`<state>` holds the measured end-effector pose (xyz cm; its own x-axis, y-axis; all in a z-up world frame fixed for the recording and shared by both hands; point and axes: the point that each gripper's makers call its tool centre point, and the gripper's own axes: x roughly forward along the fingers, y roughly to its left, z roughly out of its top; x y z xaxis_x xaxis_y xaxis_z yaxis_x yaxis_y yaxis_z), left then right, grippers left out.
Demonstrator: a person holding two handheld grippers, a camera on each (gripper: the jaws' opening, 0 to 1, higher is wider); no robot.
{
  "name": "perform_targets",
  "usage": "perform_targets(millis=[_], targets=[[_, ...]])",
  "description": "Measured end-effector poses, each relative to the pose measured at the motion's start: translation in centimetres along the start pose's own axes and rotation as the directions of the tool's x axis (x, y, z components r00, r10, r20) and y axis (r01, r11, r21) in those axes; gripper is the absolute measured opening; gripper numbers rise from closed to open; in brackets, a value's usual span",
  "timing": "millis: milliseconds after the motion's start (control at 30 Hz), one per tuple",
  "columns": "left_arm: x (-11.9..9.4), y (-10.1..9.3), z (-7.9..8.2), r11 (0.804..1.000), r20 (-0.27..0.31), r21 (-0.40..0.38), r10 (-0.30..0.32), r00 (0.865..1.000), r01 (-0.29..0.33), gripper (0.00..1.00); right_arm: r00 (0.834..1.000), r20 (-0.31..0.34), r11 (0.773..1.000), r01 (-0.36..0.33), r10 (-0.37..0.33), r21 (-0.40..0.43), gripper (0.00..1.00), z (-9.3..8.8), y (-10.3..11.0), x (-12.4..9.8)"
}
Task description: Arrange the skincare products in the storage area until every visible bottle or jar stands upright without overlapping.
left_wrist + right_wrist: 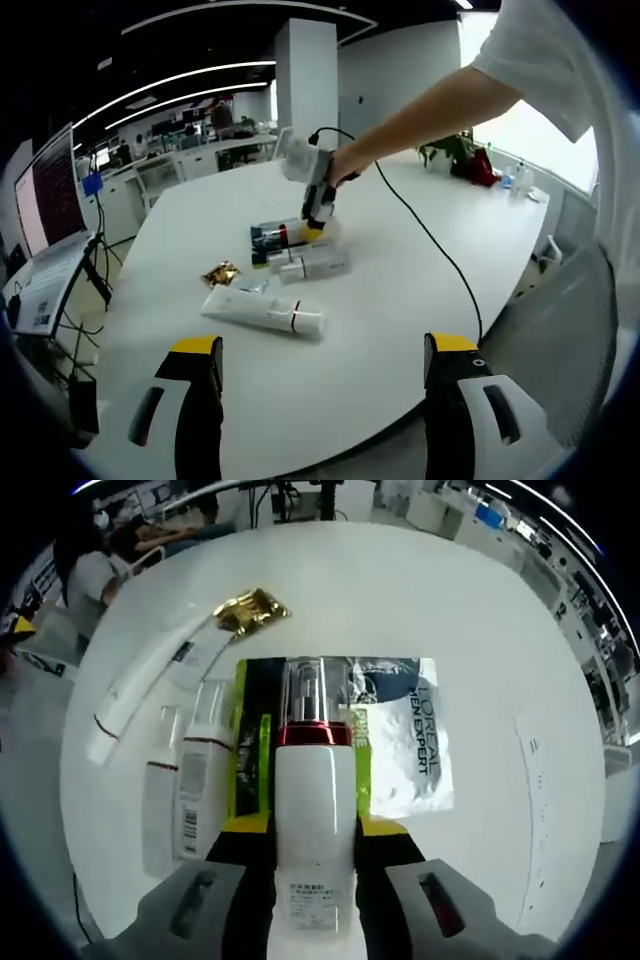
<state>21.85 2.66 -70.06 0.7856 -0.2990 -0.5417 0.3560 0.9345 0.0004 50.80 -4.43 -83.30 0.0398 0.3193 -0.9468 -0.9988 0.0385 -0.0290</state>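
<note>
- Right tongs (314, 865) are clamped on a white bottle (314, 810) with a red band and clear cap, held over the table (480, 630).
- We see a green-edged box (250, 750), a sachet (405, 735) and two white tubes (185, 780) lying beneath it.
- Left tongs (325, 385) stand apart, holding nothing.
- We see a long white tube (262, 312) lying flat, well apart from them.

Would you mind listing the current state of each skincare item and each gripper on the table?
Left gripper: open, empty, above the table edge.
Right gripper: shut on the pump bottle.
Pump bottle: lying between the jaws, clear cap on.
Two small white bottles: lying flat, side by side.
White tube: lying flat.
Gold sachet: crumpled, flat.
White sachet: lying flat.
</note>
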Motion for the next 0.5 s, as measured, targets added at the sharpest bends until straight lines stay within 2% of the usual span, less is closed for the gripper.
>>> perform_targets(millis=[100, 333, 500], targets=[[0.0, 0.01, -0.01, 1.0, 0.0, -0.001, 0.001, 1.0, -0.001, 0.75, 1.0, 0.003, 1.0, 0.014, -0.014, 0.01, 0.29, -0.18, 0.25, -0.32], [-0.02, -0.01, 0.01, 1.0, 0.0, -0.004, 0.0, 1.0, 0.0, 0.74, 0.994, 0.082, 0.996, 0.064, -0.069, 0.057, 0.27, 0.18, 0.04, -0.37], [-0.04, -0.06, 0.24, 1.0, 0.004, -0.007, 0.002, 1.0, -0.002, 0.73, 0.99, 0.126, 0.993, 0.053, -0.066, 0.103, 0.27, -0.11, 0.42, -0.71]])
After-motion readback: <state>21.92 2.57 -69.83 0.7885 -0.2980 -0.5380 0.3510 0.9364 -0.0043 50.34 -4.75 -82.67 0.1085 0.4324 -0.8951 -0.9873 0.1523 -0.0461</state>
